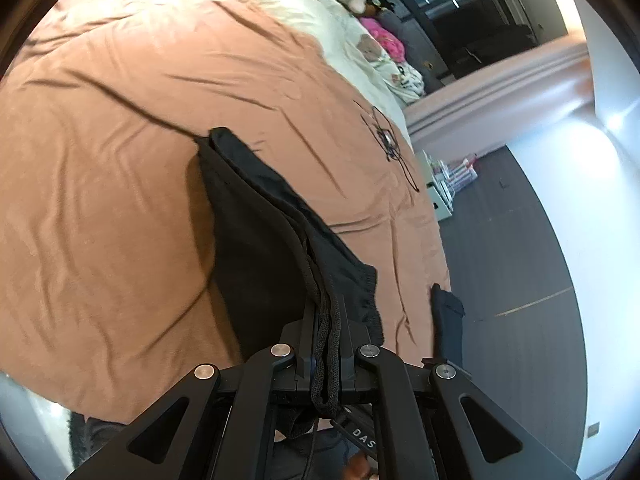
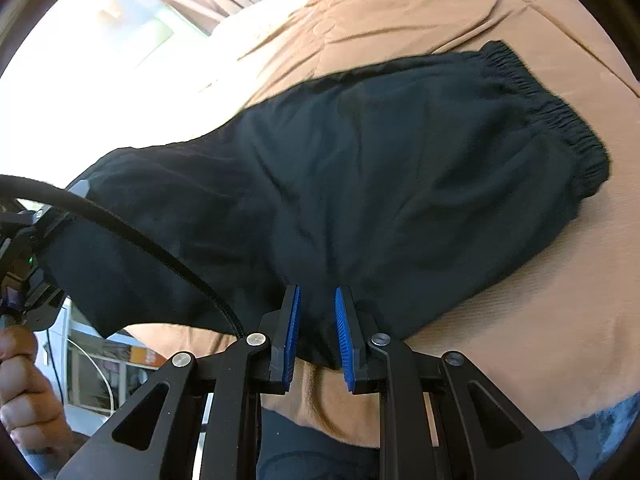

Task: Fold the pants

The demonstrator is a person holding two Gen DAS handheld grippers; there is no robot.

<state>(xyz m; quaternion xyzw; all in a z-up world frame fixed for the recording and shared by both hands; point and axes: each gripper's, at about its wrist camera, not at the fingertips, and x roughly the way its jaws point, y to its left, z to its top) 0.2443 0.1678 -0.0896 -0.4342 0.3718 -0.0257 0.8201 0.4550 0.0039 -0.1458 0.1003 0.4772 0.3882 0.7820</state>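
Bed (image 2: 520,280) w/ tan cover carries the black pants (image 2: 360,168), long axis running crosswise ahead of the right gripper (image 2: 316,332), waistband off to its right. Its jaws are clamped on the near edge. Left gripper (image 1: 326,356), jaws clenched on pants fabric + drawstring (image 1: 320,300), lifts the other end; cloth trails straight ahead.

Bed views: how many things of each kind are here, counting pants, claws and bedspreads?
Black pants: 1
Claws: 2, the left claw and the right claw
Brown bedspread: 1
Total: 4

Black pants (image 2: 360,168), bunched, lifted off bedspread
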